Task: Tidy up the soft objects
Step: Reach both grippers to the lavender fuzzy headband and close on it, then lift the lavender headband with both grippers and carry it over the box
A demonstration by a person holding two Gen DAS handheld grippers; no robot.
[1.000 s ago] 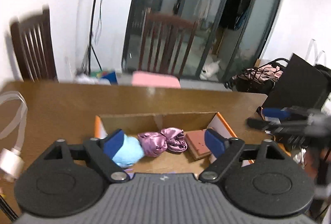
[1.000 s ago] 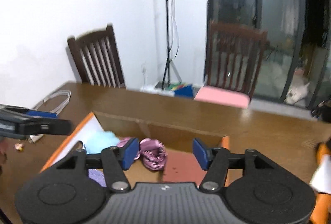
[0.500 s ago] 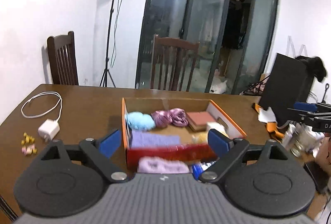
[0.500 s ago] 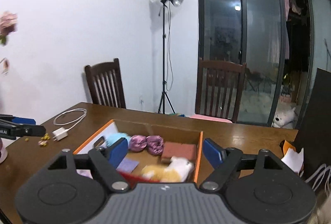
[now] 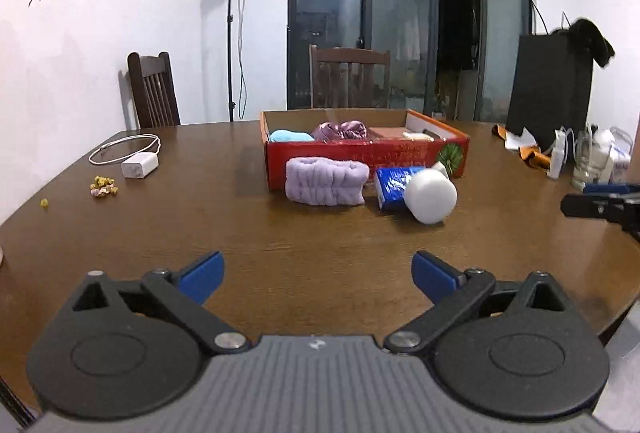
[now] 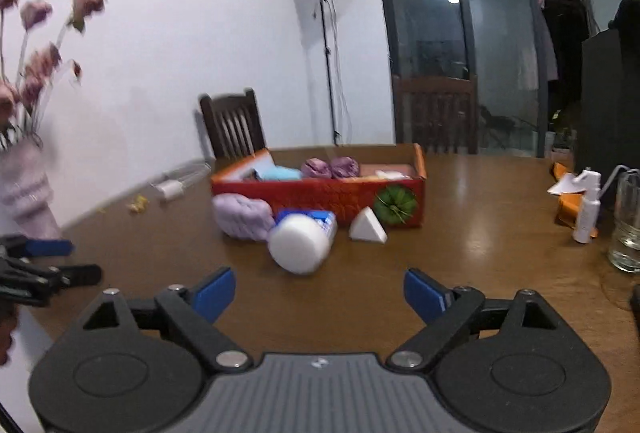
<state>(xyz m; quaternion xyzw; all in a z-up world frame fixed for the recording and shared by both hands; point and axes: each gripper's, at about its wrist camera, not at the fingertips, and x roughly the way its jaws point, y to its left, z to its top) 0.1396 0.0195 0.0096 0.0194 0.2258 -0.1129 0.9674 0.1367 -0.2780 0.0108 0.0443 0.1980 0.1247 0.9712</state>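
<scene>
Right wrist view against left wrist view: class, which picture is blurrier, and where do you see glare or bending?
Right wrist view: softer, the flowers and white foam cylinder smeared. Left wrist view: sharper, the purple headband crisp, a ceiling light glaring in the glass door. Both: fisheye bends the table edge.

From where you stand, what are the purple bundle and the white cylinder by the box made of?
Purple bundle: probably plush terry fabric; fuzzy, ribbed surface. White cylinder: likely foam or sponge; matte, no gloss, though the blur leaves it open. Box: printed cardboard, bare brown inside.
</scene>
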